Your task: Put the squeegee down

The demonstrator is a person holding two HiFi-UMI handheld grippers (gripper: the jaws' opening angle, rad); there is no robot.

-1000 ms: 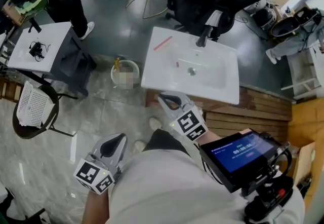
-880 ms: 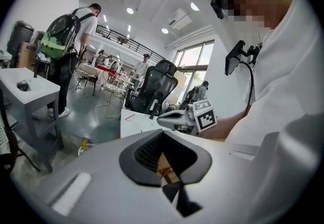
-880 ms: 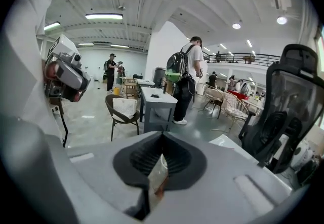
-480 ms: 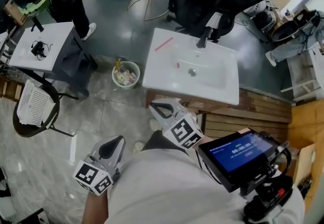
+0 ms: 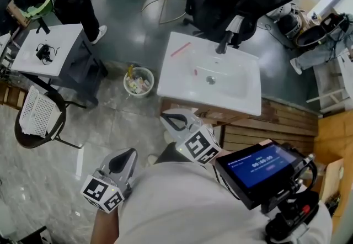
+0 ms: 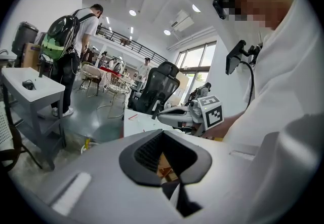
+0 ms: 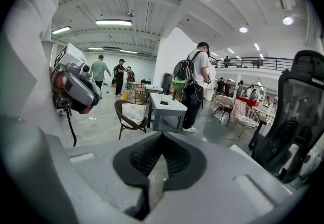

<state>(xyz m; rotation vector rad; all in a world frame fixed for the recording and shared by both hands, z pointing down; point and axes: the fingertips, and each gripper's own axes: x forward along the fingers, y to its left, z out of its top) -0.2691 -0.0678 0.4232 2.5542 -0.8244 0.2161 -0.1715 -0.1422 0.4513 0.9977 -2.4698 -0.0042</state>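
Left gripper (image 5: 128,154) is held low beside the body, jaws clenched on nothing. Right gripper (image 5: 170,120) is held just short of the sink (image 5: 242,99) — jaws likewise pressed together, nothing between them. No squeegee is carried by either tool. On the sink's far left corner a thin red strip (image 5: 180,48) is seen lying flat; it is judged to be the squeegee, though it is too small to be confirmed. On that reading the set-down is judged complete — nothing is left.
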